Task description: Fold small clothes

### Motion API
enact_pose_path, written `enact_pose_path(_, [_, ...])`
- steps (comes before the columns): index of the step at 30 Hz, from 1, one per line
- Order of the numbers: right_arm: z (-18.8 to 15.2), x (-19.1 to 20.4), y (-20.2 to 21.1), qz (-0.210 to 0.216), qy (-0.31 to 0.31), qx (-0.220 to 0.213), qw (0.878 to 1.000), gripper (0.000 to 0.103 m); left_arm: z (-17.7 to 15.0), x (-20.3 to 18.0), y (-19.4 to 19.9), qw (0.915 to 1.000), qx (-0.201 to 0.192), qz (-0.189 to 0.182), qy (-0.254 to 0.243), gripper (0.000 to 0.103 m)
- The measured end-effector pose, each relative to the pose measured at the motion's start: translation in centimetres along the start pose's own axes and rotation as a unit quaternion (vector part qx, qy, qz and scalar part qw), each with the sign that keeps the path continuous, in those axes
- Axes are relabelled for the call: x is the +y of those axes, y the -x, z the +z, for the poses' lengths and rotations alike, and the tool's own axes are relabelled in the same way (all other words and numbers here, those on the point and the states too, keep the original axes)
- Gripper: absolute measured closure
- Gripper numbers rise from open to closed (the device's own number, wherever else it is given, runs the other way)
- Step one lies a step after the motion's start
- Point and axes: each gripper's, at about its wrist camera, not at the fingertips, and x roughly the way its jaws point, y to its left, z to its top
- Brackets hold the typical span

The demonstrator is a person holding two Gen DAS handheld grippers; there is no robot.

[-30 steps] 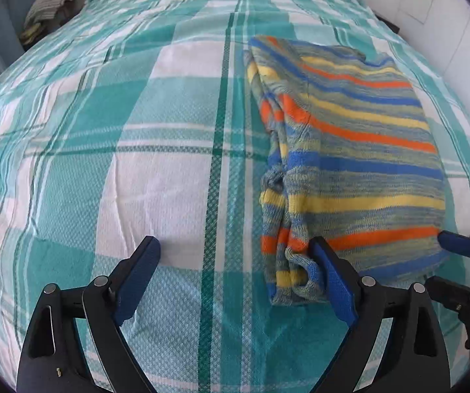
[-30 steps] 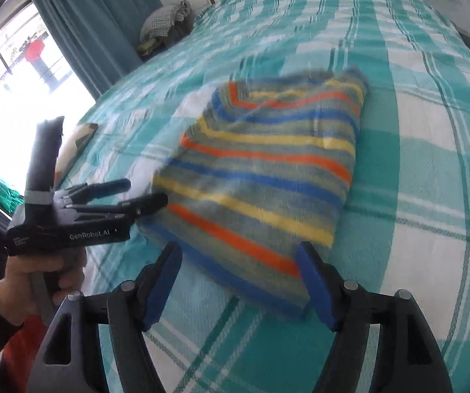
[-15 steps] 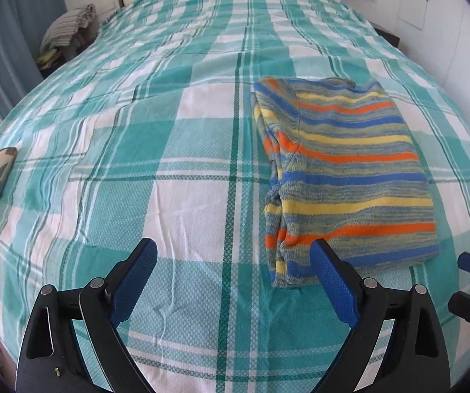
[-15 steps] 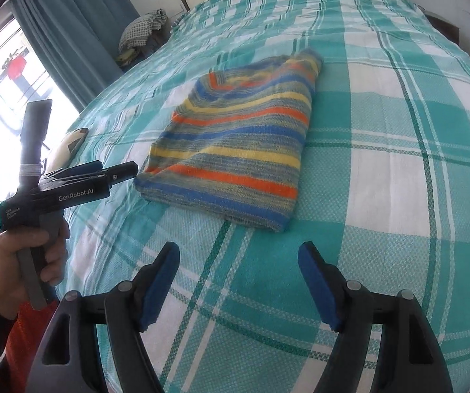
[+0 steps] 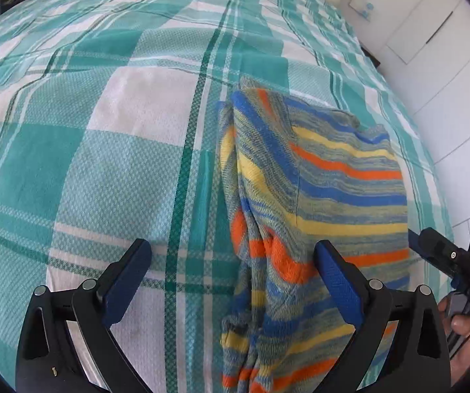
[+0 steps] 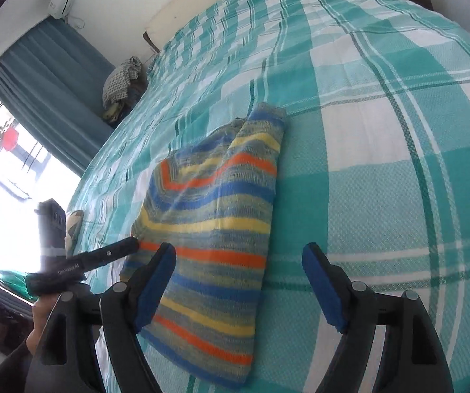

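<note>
A folded knit garment with blue, orange, yellow and grey stripes (image 5: pixel 316 196) lies flat on the teal and white plaid bed cover (image 5: pixel 87 163). My left gripper (image 5: pixel 233 271) is open and empty, low over the garment's near left edge; its right finger (image 5: pixel 336 275) is over the knit. In the right wrist view the garment (image 6: pixel 215 239) lies ahead to the left. My right gripper (image 6: pixel 239 281) is open and empty over its near right edge. The left gripper (image 6: pixel 103 257) shows there at the garment's left corner.
The right gripper and the hand that holds it (image 5: pixel 464 275) show at the right edge of the left wrist view. A white cabinet wall (image 5: pixel 438 49) runs along the bed's right side. A window with teal curtains (image 6: pixel 51 98) and a clothes pile (image 6: pixel 122 82) stand left of the bed.
Both grippers have moved forward and down from a pulled-back position to the garment's near edge. The garment has not moved. Both stay open.
</note>
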Motion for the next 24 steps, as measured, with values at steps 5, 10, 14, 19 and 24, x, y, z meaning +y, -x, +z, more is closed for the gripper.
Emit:
enact_pose_path(5, [1.4, 1.8, -6.2, -0.029, 0.028, 0.030, 0.999, 0.073, 1.1, -3.2, -1.4, 0.9995, 0.007, -0.017, -0.025, 0.085])
enact_pose_path(10, [1.6, 7.9, -1.9, -0.036, 0.098, -0.025, 0.994, 0.080, 1.0, -5.0, 5.6, 0.9966, -0.056, -0.042, -0.043, 0.087])
enact_pose_path(14, [2.3, 12.2, 3.6, 0.000, 0.134, -0.075, 0.988, 0.080, 1.9, -6.9, 11.8, 0.9900, -0.114, -0.047, -0.068, 0.086])
enact_pose_path(19, [4.5, 11.2, 3.6, -0.047, 0.119, -0.078, 0.989, 0.060, 2.3, -5.4, 9.5, 0.9929, -0.099, 0.037, -0.054, 0.037])
enact_pose_path(24, [0.2, 4.2, 5.7, -0.156, 0.101, -0.032, 0.982, 0.034, -7.2, -2.8, 11.5, 0.9798, -0.102, 0.142, -0.097, 0.023])
